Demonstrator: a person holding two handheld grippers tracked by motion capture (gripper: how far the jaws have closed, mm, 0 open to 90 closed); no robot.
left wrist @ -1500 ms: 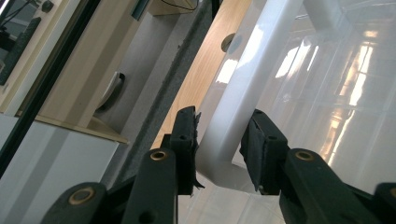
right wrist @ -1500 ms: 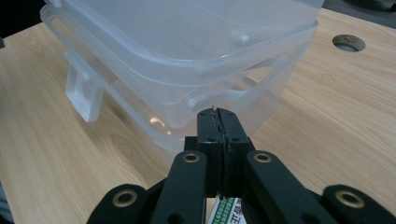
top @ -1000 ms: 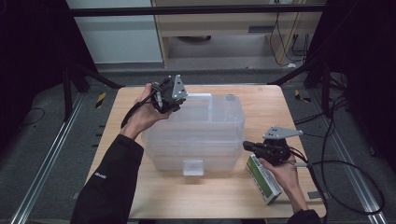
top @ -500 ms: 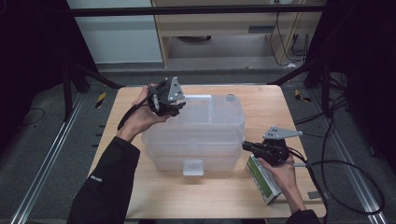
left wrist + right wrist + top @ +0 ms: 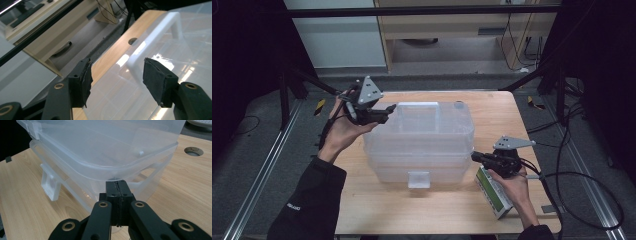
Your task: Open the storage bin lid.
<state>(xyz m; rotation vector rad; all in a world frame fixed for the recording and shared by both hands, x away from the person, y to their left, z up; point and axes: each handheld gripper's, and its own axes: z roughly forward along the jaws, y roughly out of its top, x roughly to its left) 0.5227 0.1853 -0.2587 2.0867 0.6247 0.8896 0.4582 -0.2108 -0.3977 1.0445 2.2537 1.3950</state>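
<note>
left tool (image 5: 387, 108): just opening, empty; right tool (image 5: 476, 156): closed at bin (image 5: 422, 145)

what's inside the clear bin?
Through the clear bin's frosted walls no distinct item shows; glare and haze hide much of the floor. The lid sits skewed on top, so the interior isn't directly exposed.

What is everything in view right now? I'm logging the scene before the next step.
clear plastic storage box with lid: one, translucent, middle of the table
white clip latch: one, on the box's near side
white clip latch at the far side: one, ahead of the left jaws
green and white carton: one, near right of the table, under the right hand
light wooden table: one
left gripper: black, jaws just opened, nothing between them, by the box's far left corner
right gripper: black, jaws shut, tips at the box's rim
</note>
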